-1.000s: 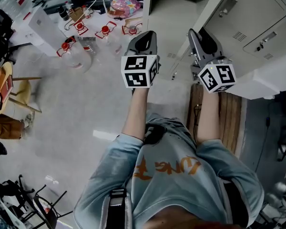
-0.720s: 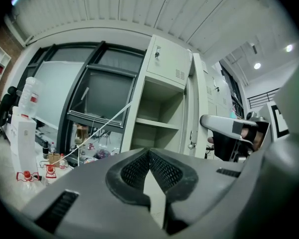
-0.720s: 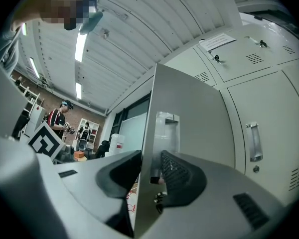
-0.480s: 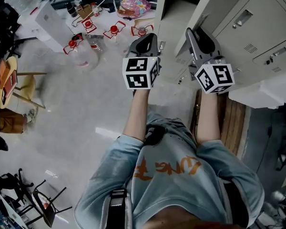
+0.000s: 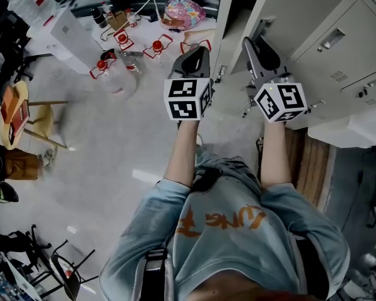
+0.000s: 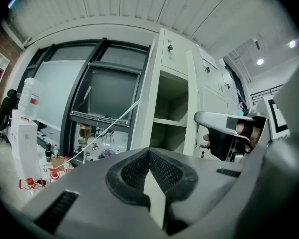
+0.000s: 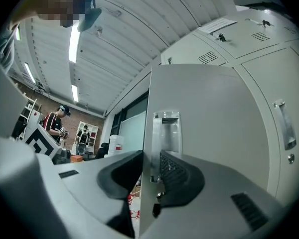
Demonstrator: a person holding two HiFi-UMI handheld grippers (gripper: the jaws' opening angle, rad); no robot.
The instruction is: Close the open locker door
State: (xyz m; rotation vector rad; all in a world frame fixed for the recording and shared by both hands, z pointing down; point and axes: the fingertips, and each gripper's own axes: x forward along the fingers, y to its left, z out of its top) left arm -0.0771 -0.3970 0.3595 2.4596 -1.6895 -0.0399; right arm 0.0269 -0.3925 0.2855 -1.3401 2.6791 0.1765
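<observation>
Grey sheet-metal locker door [image 7: 214, 133] stands open, its free edge and recessed handle [image 7: 165, 133] running between the 2 jaws of the right hand-held gripper [image 7: 150, 166]. These have just been closing but sit apart on either side of it, so the whole swing shut is left to do. Left hand-held gripper [image 6: 149, 156] is closed on nothing and faces the open compartment [image 6: 172, 113] ahead; whether the right pads touch the door is hard to make out, and the hinges are hidden.
</observation>
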